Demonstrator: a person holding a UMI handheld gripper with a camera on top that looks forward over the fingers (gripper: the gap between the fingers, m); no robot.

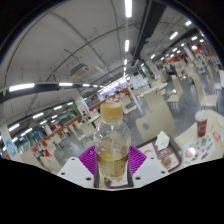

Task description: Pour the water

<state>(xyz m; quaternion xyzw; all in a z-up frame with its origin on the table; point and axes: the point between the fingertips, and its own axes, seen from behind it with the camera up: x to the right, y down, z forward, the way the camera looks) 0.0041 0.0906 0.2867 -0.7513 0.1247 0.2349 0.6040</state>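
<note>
A clear plastic bottle (112, 140) with a pale cap and yellowish liquid inside stands upright between my gripper's (112, 158) fingers. Both purple pads (88, 157) press against its sides, so the gripper is shut on the bottle. The bottle's lower part is hidden behind the gripper body. A cup with a red band (201, 122) stands on a white table (185, 145) off to the right, beyond the fingers.
A tray with small items (160, 150) lies on the white table just right of the bottle. Rows of tables and chairs (160, 95) fill a large hall beyond. Long ceiling lights (128, 10) run overhead.
</note>
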